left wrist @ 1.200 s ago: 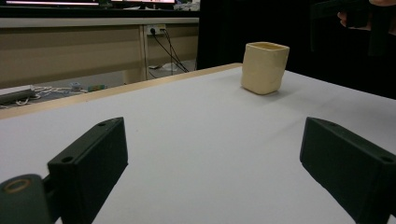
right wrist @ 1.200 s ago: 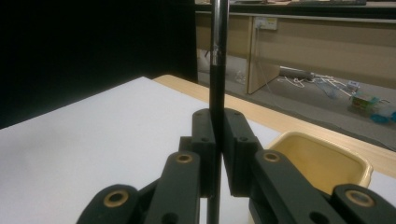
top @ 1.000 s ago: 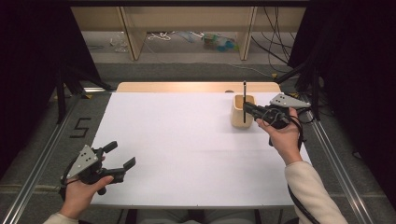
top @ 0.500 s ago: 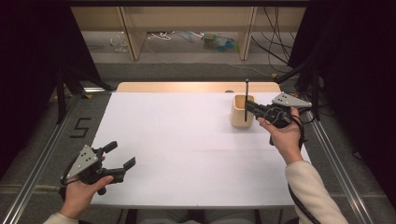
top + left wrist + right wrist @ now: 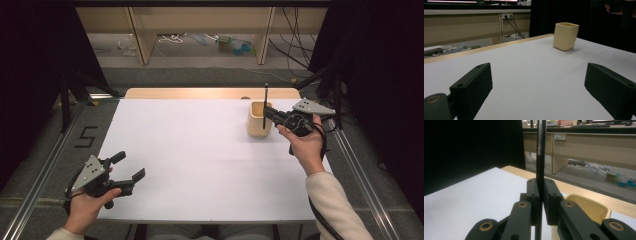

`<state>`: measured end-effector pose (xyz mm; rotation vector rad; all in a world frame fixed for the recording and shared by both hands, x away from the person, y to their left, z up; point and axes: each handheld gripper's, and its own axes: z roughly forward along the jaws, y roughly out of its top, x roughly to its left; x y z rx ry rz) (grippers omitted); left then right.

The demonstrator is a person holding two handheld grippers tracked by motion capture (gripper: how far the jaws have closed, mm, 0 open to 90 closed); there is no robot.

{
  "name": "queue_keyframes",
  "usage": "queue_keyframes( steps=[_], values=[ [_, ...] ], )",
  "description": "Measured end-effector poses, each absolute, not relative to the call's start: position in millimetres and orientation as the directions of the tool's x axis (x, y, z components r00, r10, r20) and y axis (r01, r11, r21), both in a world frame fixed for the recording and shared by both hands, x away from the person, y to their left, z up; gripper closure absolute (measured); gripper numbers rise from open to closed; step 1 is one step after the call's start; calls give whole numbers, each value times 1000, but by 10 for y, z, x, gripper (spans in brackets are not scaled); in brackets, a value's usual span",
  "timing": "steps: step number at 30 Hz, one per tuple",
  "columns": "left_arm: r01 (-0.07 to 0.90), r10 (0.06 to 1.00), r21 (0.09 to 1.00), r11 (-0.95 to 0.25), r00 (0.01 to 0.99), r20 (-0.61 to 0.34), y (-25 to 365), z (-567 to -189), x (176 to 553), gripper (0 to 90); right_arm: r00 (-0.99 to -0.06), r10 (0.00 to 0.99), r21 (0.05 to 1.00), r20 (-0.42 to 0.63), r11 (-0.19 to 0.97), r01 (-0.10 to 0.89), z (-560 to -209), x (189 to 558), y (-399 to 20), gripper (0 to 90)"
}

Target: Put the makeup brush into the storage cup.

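1. Holding the pen (image 5: 265, 102) upright, your right gripper (image 5: 267, 113) had its jaws clamped together on the shaft; in the right gripper view the black pen (image 5: 540, 157) ran straight up between the two pads (image 5: 533, 192).
2. You had the pen's long axis vertical, its lower end just above or at the mouth of the cream cup (image 5: 260, 119); you could not tell from these frames whether the tip was already inside.
3. That cup stood on the white table (image 5: 200, 150) at the far right, directly left of your right hand (image 5: 305, 145), so the pen lay over the cup's near-right rim (image 5: 589, 206) rather than its middle.
4. Your left gripper (image 5: 131, 175) rested at the near left, jaws wide apart and holding nothing, with the cup (image 5: 565, 36) well away to its far right.
5. The right hand was plainly the nearer one, so the coming move likely turned on a small shift left over the opening, then a straight descent along the pen's own axis.
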<state>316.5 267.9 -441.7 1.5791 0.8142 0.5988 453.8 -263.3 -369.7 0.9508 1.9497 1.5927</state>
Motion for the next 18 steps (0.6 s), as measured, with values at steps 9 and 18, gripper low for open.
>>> queue_keyframes(
  steps=[9,18],
  values=[
    [172,780,984,-52,622,-68,2678,-4417,3164,74,-654,752,967,83,96,234,-3687,4550,-2646,846],
    [172,780,984,-52,622,-67,2678,-4418,3166,74,-645,760,972,83,80,220,-3692,4567,-2650,845]
  ],
)
